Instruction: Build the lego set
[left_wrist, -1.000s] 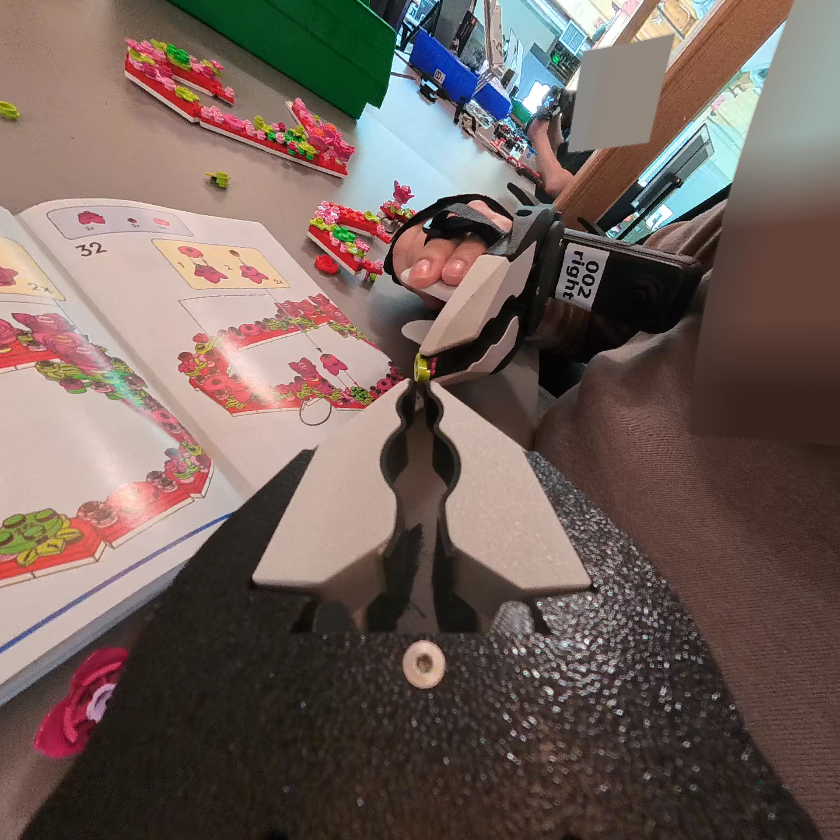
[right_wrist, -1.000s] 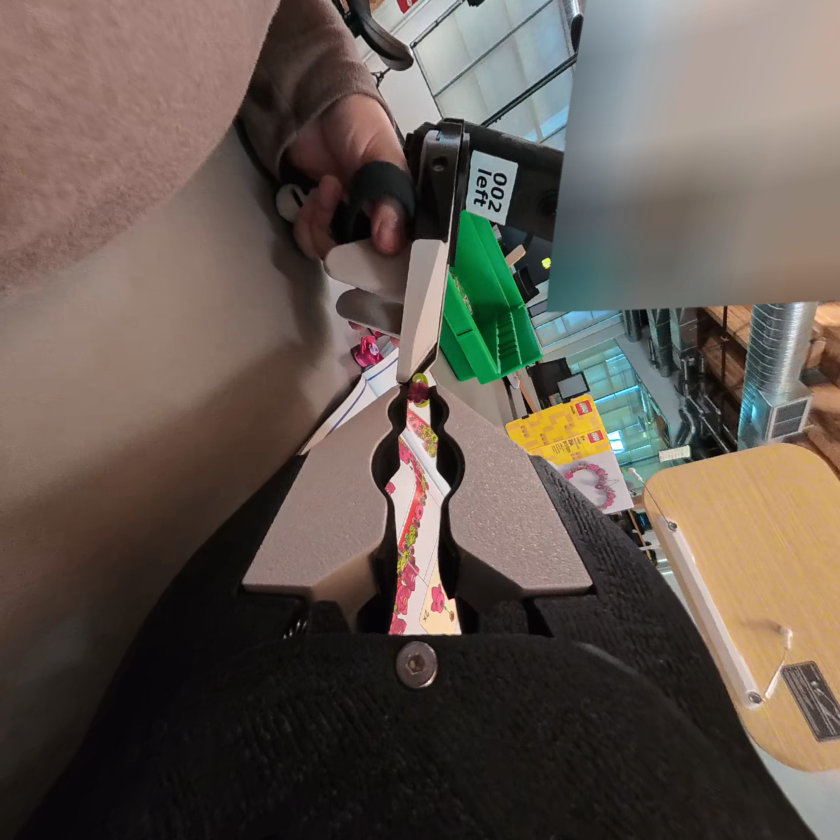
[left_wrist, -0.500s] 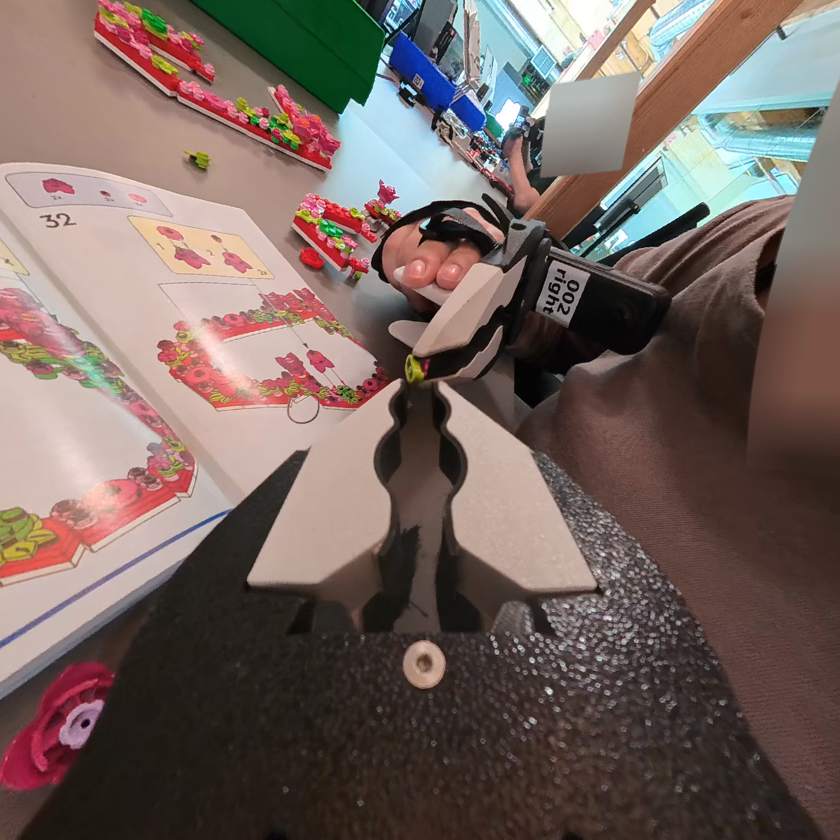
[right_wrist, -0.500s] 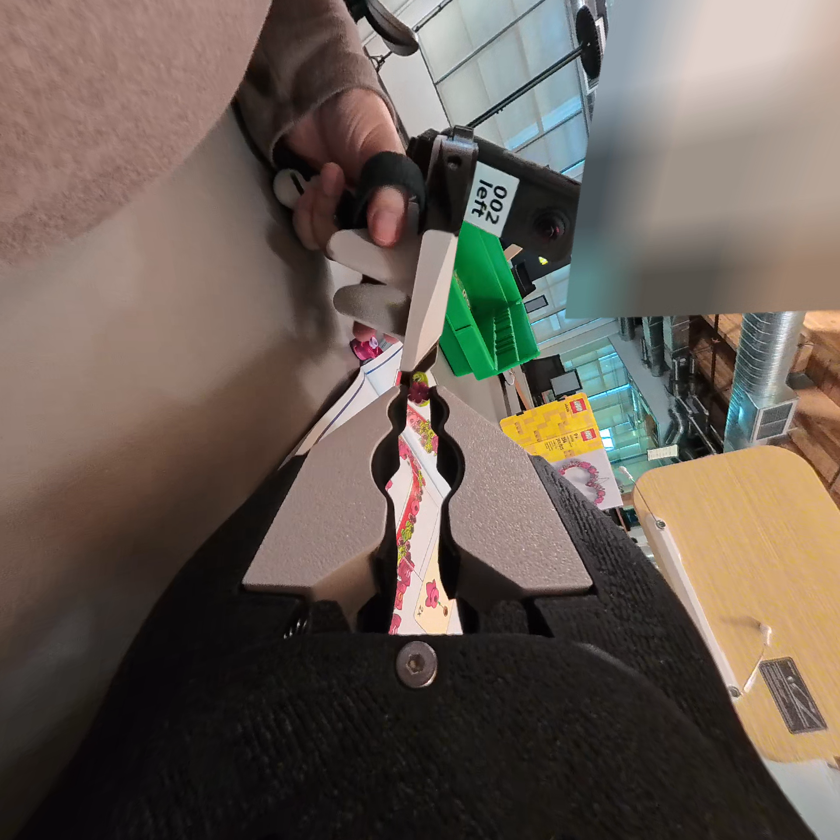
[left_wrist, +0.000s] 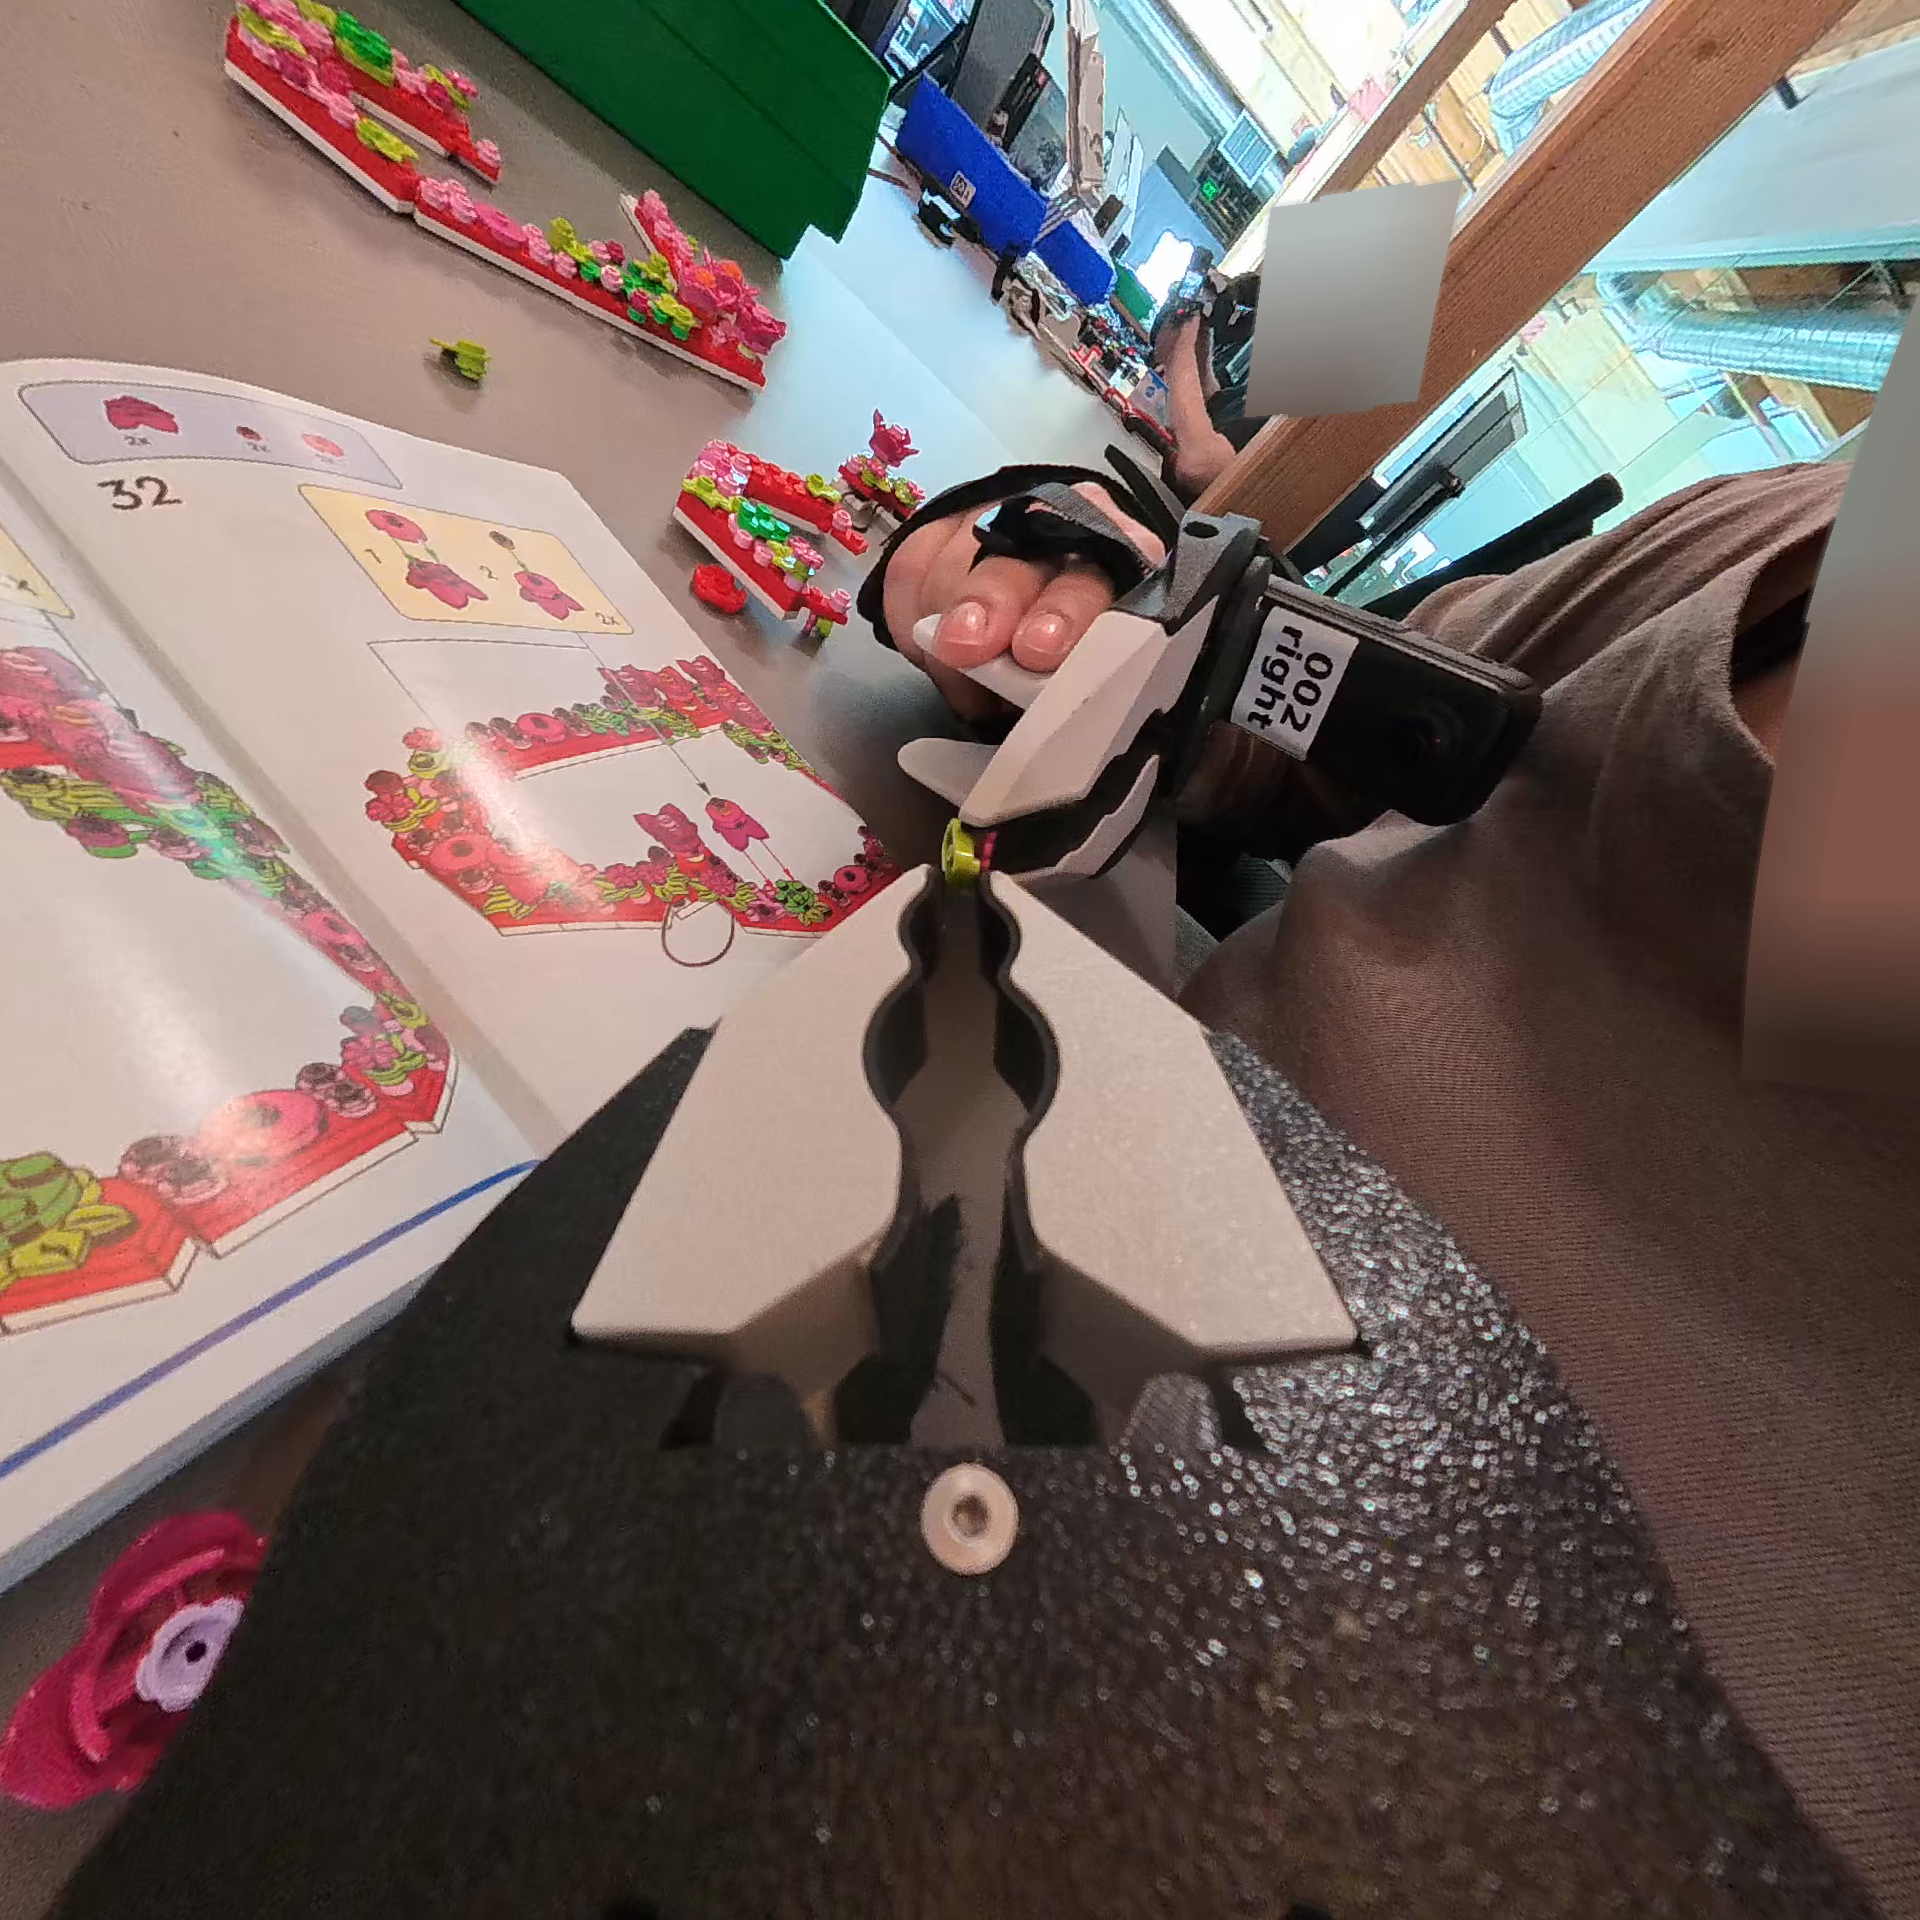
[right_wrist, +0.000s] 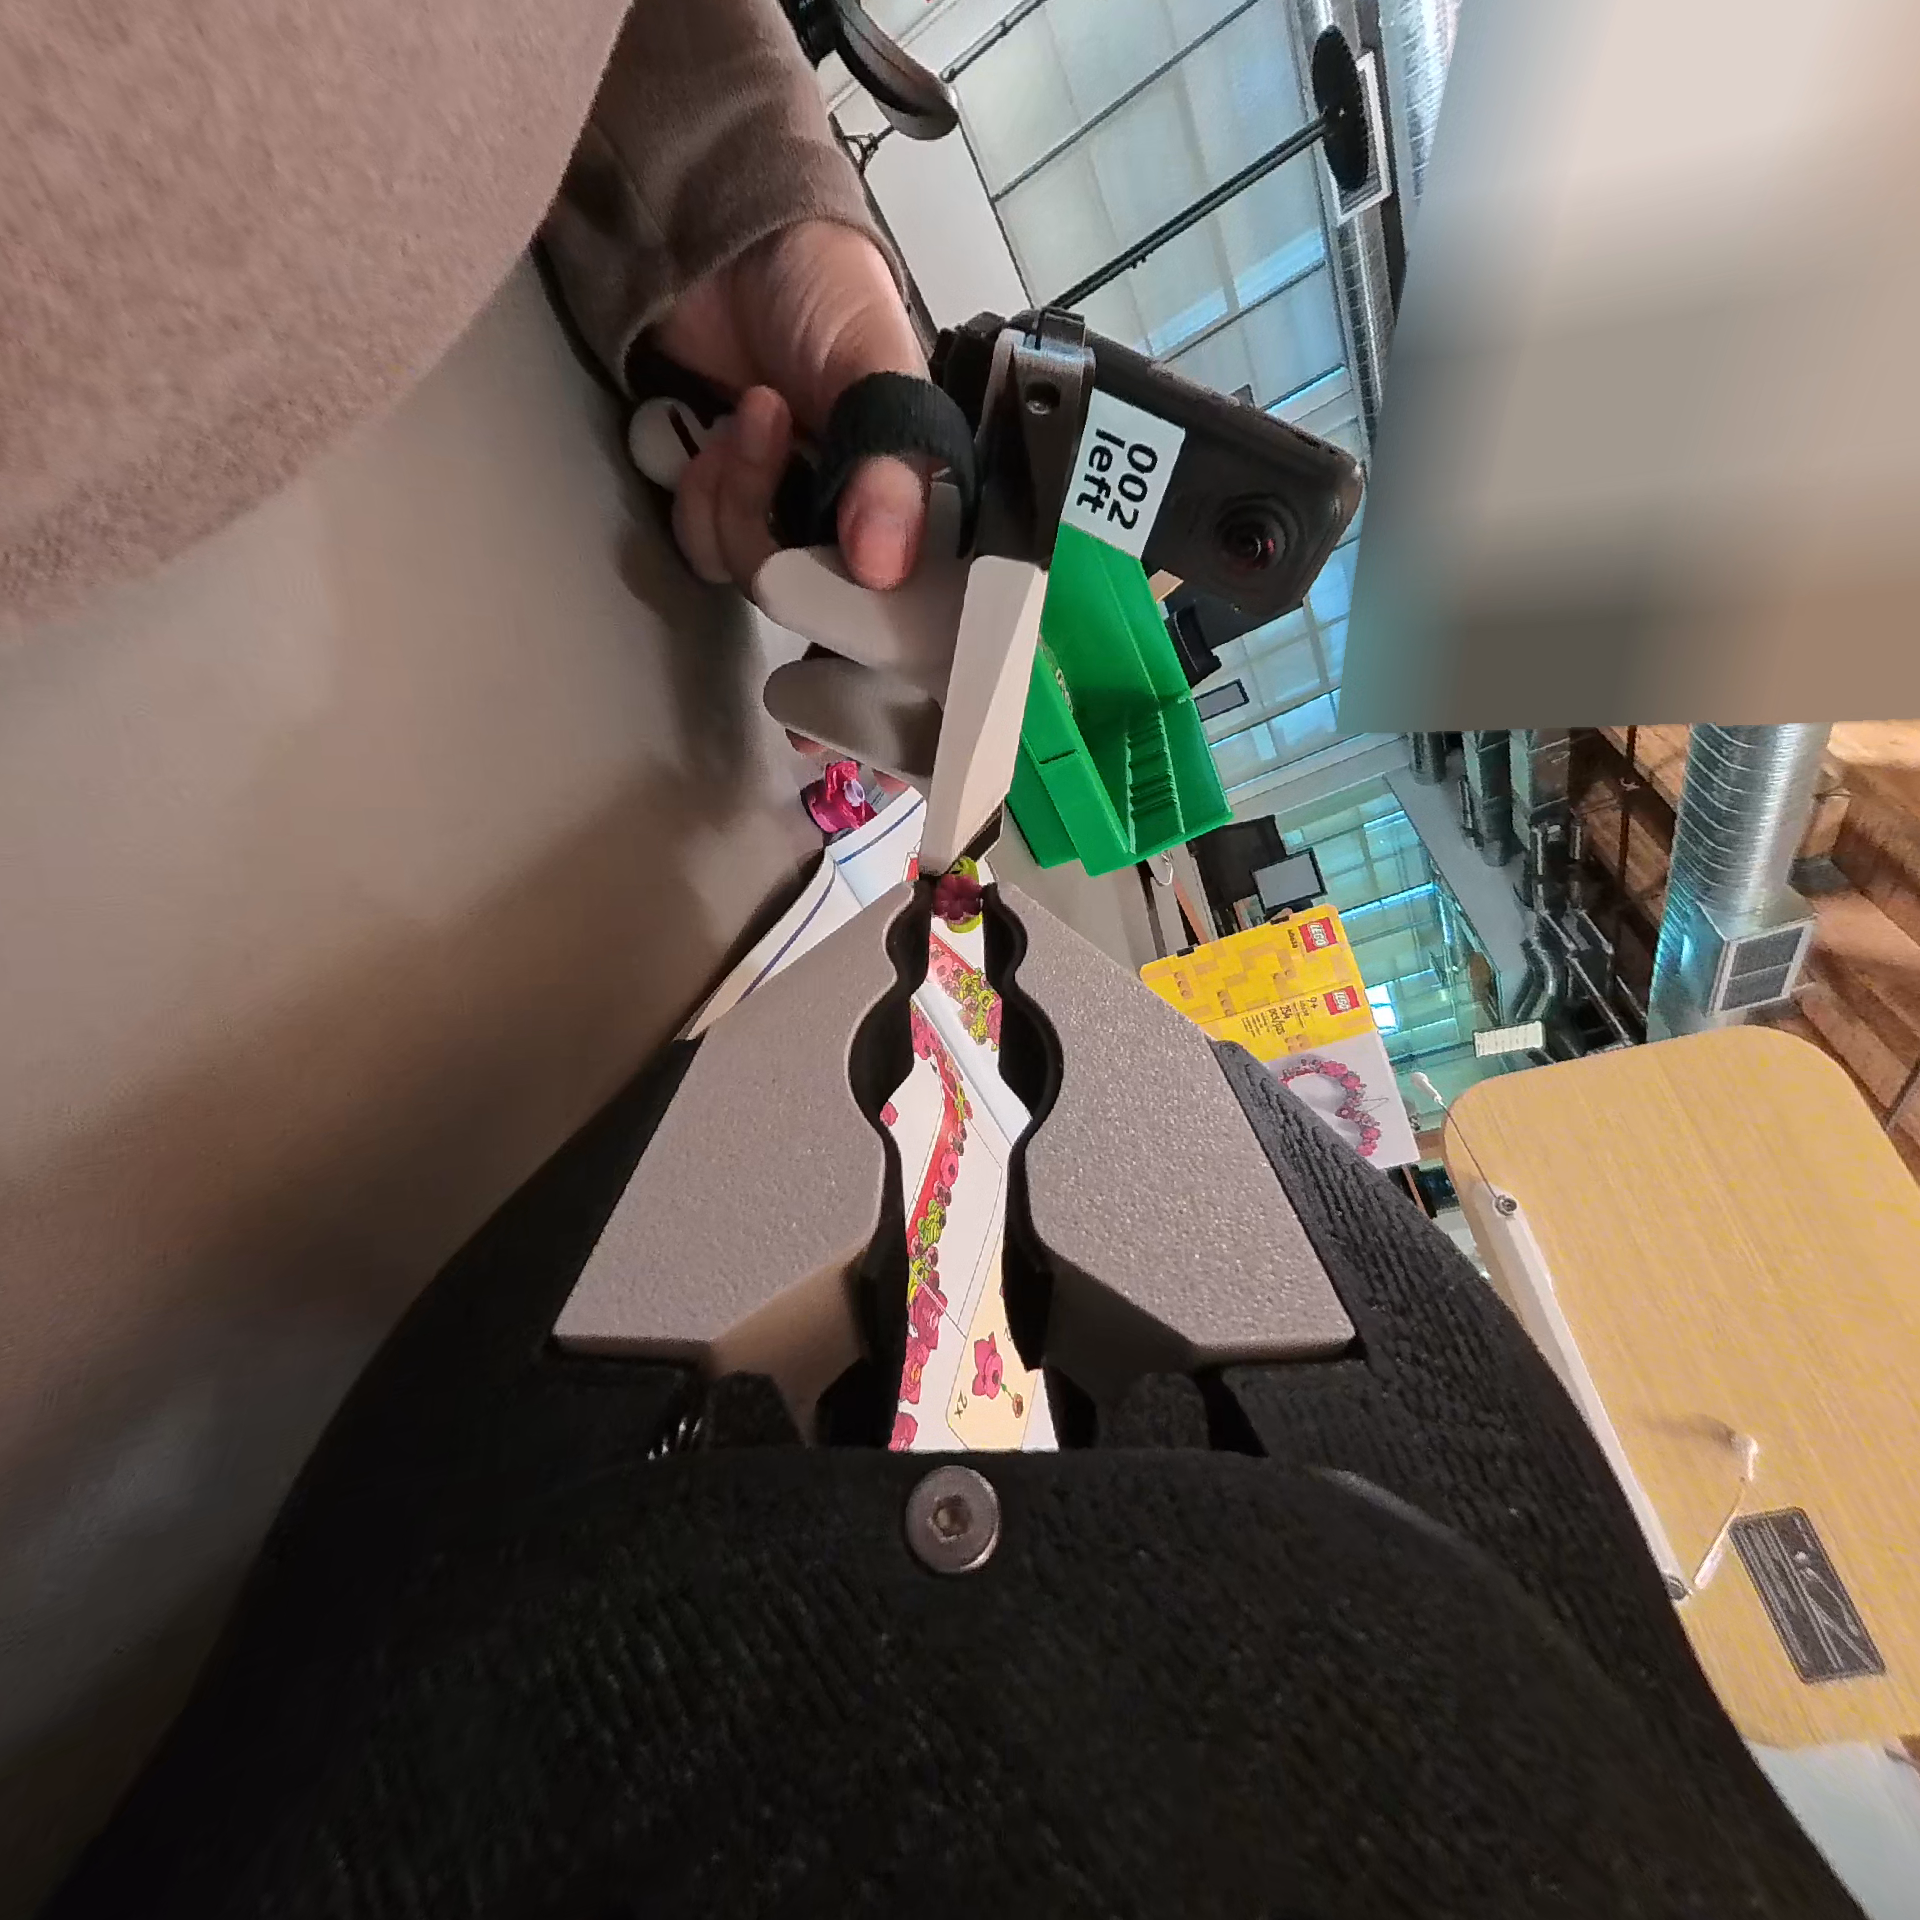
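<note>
My left gripper (left_wrist: 961, 881) and right gripper (right_wrist: 956, 902) meet tip to tip above the table edge, near the person's lap. A tiny lime green piece (left_wrist: 961, 852) sits at my left gripper's nearly closed tips. A small magenta flower piece (right_wrist: 954, 896) is pinched in my right gripper's tips and touches the lime piece (right_wrist: 968, 869). The right gripper also shows in the left wrist view (left_wrist: 982, 844), and the left gripper in the right wrist view (right_wrist: 948, 864). Both are hand-held.
An open instruction booklet (left_wrist: 312, 779) lies to the left. Beyond it lie built red flower segments (left_wrist: 582, 249) and a smaller one (left_wrist: 769, 530), a loose lime piece (left_wrist: 462, 355) and a green bin (left_wrist: 707, 94). A magenta rose (left_wrist: 135, 1662) lies by the booklet's near edge. Only a small space, under 4 cm, lies between the two pairs of fingers. The magenta rose (left_wrist: 135, 1662) is about 12 centimetres from both grippers' fingertips.
Both grippers stay tip to tip with the small pieces between them. The pair has shifted and tilted slightly; the grips look the same.
</note>
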